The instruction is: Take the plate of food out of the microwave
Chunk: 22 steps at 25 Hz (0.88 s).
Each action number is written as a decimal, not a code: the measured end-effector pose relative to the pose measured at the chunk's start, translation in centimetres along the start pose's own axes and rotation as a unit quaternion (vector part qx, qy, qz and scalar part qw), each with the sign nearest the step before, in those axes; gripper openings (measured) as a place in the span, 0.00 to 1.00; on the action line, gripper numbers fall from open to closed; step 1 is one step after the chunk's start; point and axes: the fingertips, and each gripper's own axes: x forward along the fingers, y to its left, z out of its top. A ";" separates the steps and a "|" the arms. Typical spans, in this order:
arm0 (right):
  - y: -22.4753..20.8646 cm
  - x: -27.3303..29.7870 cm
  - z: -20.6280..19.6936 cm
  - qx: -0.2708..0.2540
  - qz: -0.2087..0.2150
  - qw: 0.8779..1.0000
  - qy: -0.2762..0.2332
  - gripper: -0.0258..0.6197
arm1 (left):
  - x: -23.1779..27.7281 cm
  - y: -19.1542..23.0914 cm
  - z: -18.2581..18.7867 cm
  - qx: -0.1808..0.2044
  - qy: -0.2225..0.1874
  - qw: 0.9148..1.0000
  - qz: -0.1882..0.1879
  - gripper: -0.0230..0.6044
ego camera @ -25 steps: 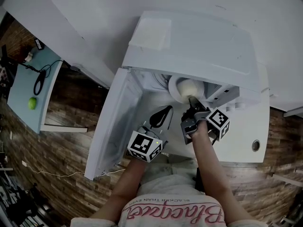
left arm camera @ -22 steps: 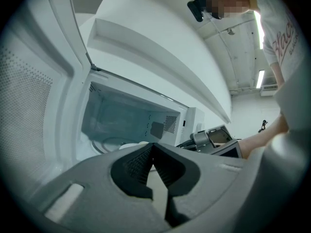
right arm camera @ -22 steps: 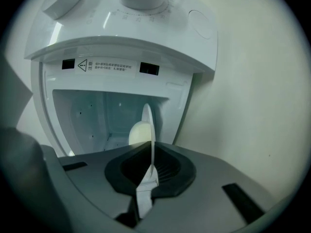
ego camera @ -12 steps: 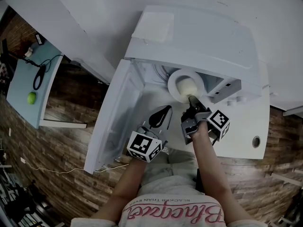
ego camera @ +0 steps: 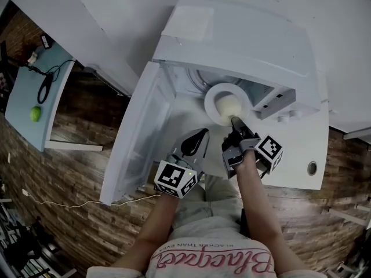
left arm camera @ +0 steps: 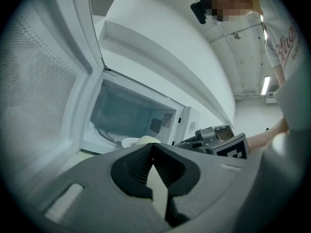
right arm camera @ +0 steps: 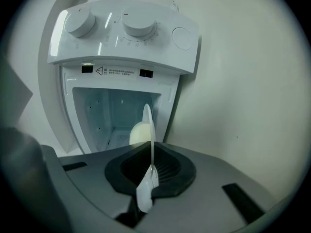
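The white microwave (ego camera: 232, 45) stands with its door (ego camera: 139, 138) swung wide to the left. A white plate (ego camera: 211, 94) carrying a pale round bun (ego camera: 230, 104) sits half out of the cavity mouth. My right gripper (ego camera: 236, 123) is shut on the plate's near rim; in the right gripper view the plate (right arm camera: 148, 125) runs edge-on between the pads, with the bun (right arm camera: 138, 132) behind it. My left gripper (ego camera: 196, 139) hovers just left of the right one, shut and holding nothing. Its own view shows the plate (left arm camera: 129, 141), the bun (left arm camera: 148, 140) and the right gripper (left arm camera: 214, 137).
Two knobs (right arm camera: 80, 22) (right arm camera: 139, 23) and a round button sit on the control panel beside the cavity. The microwave rests on a white counter (ego camera: 301, 149) with a small round hole (ego camera: 312, 168). Far left is a pale blue table with a green ball (ego camera: 36, 113) and a black cable (ego camera: 43, 88).
The plate with the bun has slid further out of the microwave toward me, held by the right gripper. The left gripper has stayed in place.
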 end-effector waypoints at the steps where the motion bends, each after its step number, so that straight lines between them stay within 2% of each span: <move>1: -0.1 -0.2 0.0 0.001 0.000 1.000 0.000 0.07 | -0.1 -0.1 -0.1 -0.002 0.001 1.000 0.000 0.04; 9: -0.4 -1.6 -0.7 0.004 0.004 1.000 0.006 0.07 | -0.8 -0.7 -1.2 -0.023 0.004 1.000 0.001 0.04; 22: 0.0 -2.6 -1.5 -0.010 0.011 1.000 0.022 0.07 | -1.5 -0.1 -1.7 -0.026 -0.001 1.000 0.016 0.04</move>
